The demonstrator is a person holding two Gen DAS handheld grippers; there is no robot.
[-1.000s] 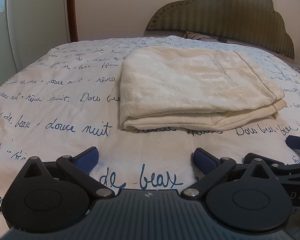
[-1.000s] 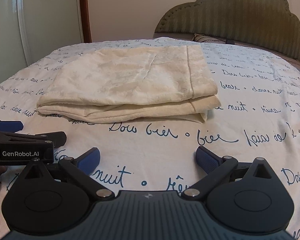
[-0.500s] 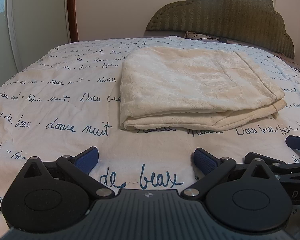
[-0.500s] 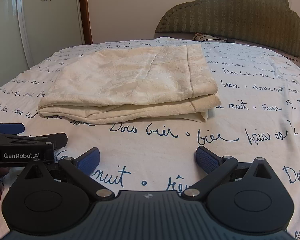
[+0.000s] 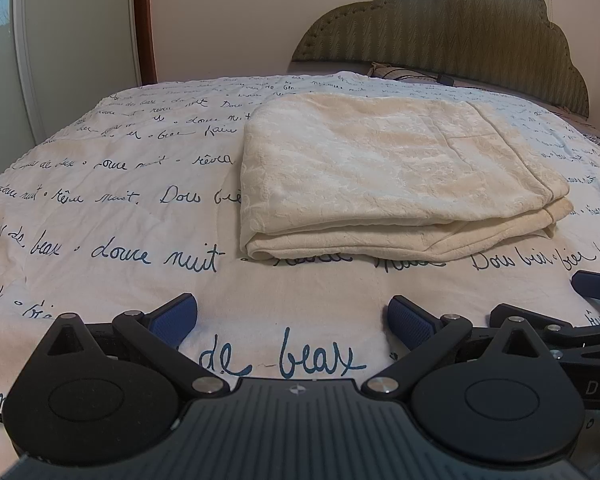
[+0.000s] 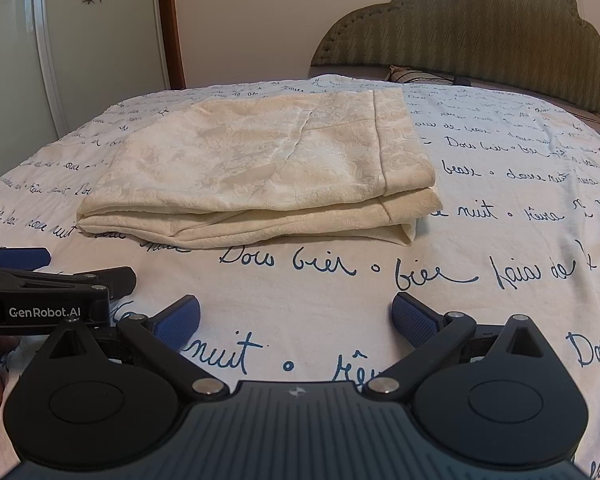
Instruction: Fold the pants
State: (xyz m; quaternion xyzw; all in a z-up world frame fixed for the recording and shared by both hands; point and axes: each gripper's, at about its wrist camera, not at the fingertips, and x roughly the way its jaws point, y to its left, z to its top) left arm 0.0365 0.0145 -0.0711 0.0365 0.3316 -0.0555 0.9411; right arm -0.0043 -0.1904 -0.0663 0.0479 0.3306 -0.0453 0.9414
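Both tools [image 5: 292, 316] [image 6: 296, 316] wide, empty; folded pants [image 5: 384, 172] ahead, bare bedspread [image 5: 100, 200] around.

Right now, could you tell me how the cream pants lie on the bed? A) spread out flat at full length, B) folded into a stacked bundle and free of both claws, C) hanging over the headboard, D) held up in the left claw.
B: the pants rest folded in layers on the bedspread, while the left claw and right claw sit open and empty in front of them.
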